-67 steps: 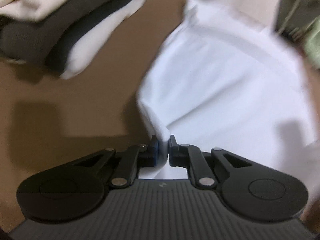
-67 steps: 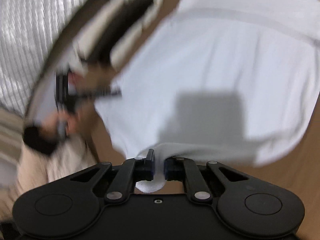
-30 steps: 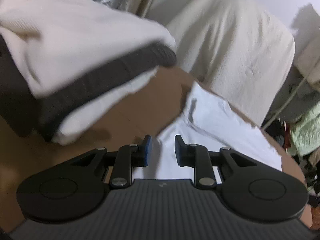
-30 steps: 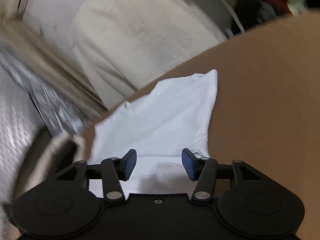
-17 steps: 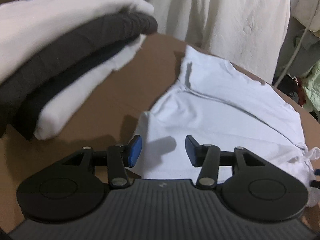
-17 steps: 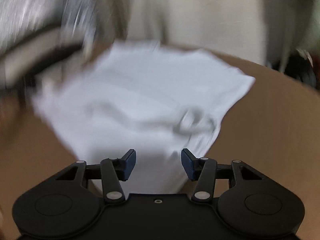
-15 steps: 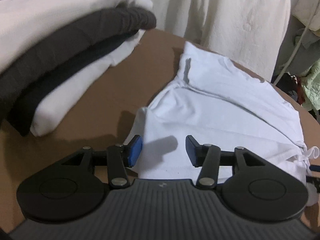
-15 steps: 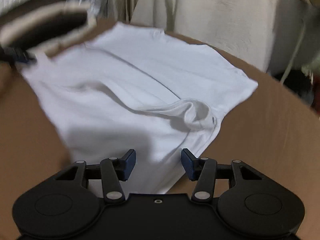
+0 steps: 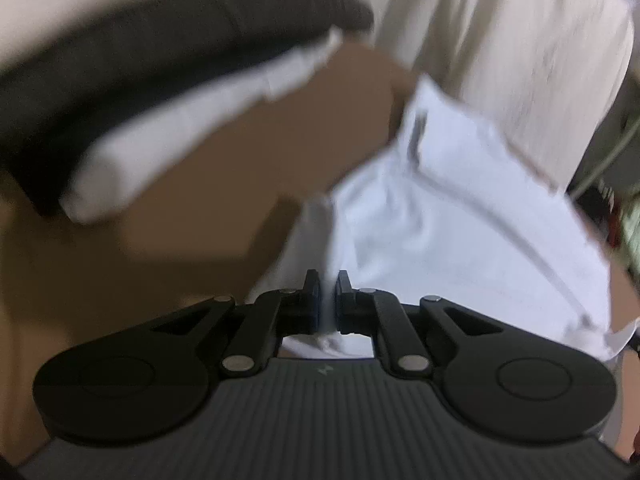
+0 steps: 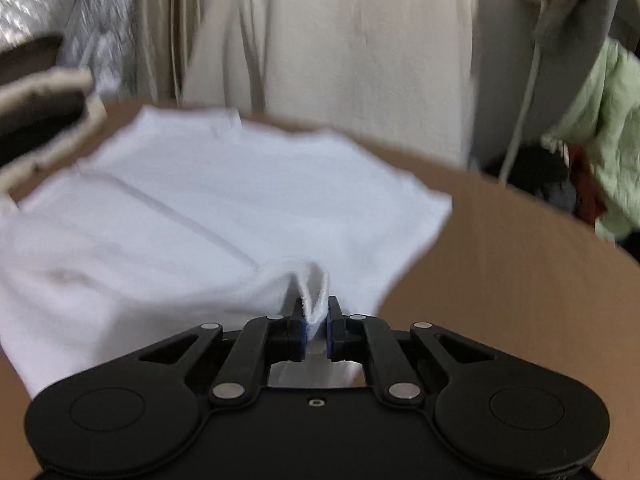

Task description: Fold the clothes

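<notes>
A white T-shirt lies partly folded on the brown table. In the left wrist view my left gripper is closing its jaws, and they pinch a raised fold at the shirt's near left edge. The same white T-shirt spreads across the table in the right wrist view. My right gripper is closing too, and its blue pads clamp a bunched hem at the shirt's near right corner. Both views are blurred by motion.
A stack of folded clothes, cream, dark and white, sits at the table's left. A cream cloth cover hangs behind the table. Pale green fabric and a grey cord lie beyond the right edge.
Both grippers stood open over the shirt half a second ago. Now each has closed on a pinch of white fabric, and both have dropped closer to the table.
</notes>
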The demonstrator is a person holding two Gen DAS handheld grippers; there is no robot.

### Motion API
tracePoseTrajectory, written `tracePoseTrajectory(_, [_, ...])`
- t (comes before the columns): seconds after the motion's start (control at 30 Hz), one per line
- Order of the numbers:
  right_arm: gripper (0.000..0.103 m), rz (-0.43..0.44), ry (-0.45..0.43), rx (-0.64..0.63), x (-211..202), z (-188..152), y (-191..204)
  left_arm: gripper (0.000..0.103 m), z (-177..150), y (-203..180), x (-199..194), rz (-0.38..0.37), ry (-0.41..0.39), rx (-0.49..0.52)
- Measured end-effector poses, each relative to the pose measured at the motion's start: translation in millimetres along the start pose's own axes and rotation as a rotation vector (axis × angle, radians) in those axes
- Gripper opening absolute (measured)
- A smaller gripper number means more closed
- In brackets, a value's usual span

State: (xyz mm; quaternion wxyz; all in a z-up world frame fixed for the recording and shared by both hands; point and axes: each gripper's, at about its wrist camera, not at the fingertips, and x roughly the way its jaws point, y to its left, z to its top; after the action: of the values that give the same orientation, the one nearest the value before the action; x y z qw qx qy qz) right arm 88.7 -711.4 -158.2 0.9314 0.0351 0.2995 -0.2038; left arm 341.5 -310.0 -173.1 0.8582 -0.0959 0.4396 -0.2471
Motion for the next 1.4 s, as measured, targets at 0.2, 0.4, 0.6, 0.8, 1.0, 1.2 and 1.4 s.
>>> tracePoseTrajectory(0.2, [0.009,-0.028,-0.021,0.105,0.5,0.0,-22.8,0.008,5.2,11.6,-27.1,-0.083,-0.137,-0.046])
tracePoseTrajectory(0.4, [0.009,-0.036,-0.006,0.102,4.8,-0.6,-19.9,0.05,-1.0,-10.1,-27.2,-0.034,-0.033,0.1])
tracePoseTrajectory(0.6, [0.01,-0.057,0.035,0.099,12.4,-4.3,-17.5,0.052,-3.2,-1.2,-9.0,-0.06,0.056,0.051])
tracePoseTrajectory(0.8, [0.01,-0.062,0.049,0.097,13.2,-5.8,-16.5,0.054,-9.7,-8.3,5.6,-0.029,0.118,0.081])
tracePoseTrajectory(1.0, [0.01,-0.067,0.072,0.118,13.1,-4.6,-14.6,0.016,-18.6,-35.9,3.2,-0.052,0.108,0.244])
tracePoseTrajectory(1.2, [0.011,-0.053,0.083,0.156,11.0,-5.4,-13.8,0.025,-20.8,-31.6,26.2,-0.001,0.125,0.199])
tracePoseTrajectory(1.4, [0.011,-0.058,0.066,0.184,4.3,-3.4,-12.3,0.007,-19.7,-54.1,-1.2,0.025,-0.039,0.396])
